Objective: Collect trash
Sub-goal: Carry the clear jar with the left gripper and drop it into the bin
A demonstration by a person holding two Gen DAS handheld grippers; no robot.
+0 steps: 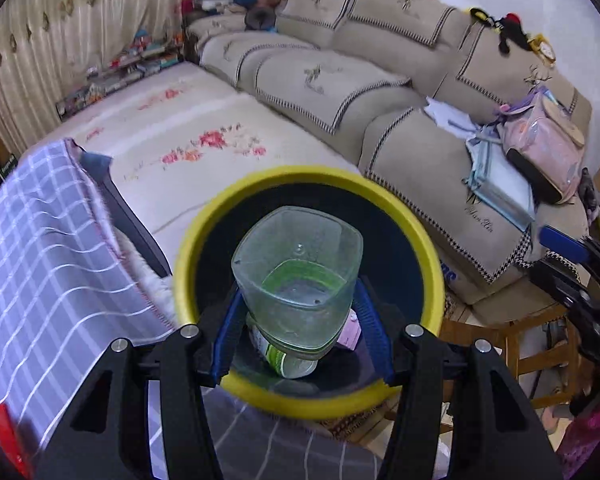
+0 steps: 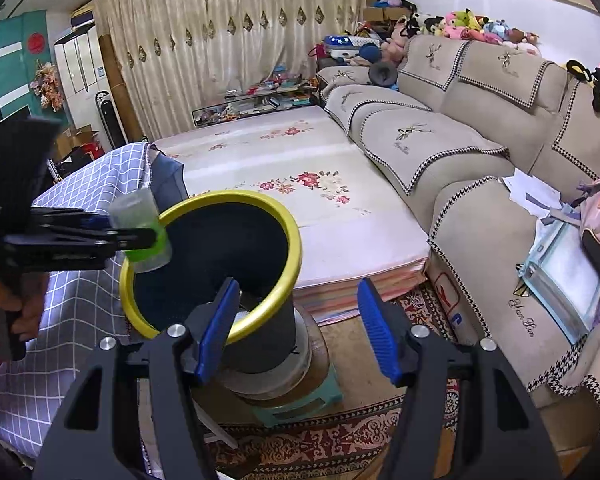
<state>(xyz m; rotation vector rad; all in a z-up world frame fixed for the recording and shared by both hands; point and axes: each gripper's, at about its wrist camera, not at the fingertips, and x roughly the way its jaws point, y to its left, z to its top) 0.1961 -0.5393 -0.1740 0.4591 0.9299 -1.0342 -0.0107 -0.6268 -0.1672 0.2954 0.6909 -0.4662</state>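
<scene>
The left gripper (image 1: 302,320) is clenched on a clear bottle (image 1: 298,276) with a green band; its blue jaws press the bottle's sides, base end pointing away from the camera. Directly beyond and below the jaws, the yellow-rimmed bin (image 1: 432,264) is seen, so the bottle is held over the bin's mouth. Inside the bin, just under the bottle, other trash is visible: a green-and-white container (image 1: 284,360) and a pink scrap (image 1: 350,334). To the left of the jaws a grey checked cloth (image 1: 40,264) is draped. Further off, a floral mat (image 1: 204,140) and a beige sofa (image 1: 380,92) are seen.

The right gripper (image 2: 296,328) is released: its jaws stand apart with nothing between them. The near rim of the bin (image 2: 288,236) lies just past the left jaw, and the bin is seen standing on a round base atop a green stool (image 2: 300,404). Across the bin, left of the jaws, the left gripper and bottle (image 2: 140,232) are seen above the far rim. A patterned rug (image 2: 340,440) is spread on the floor below.
</scene>
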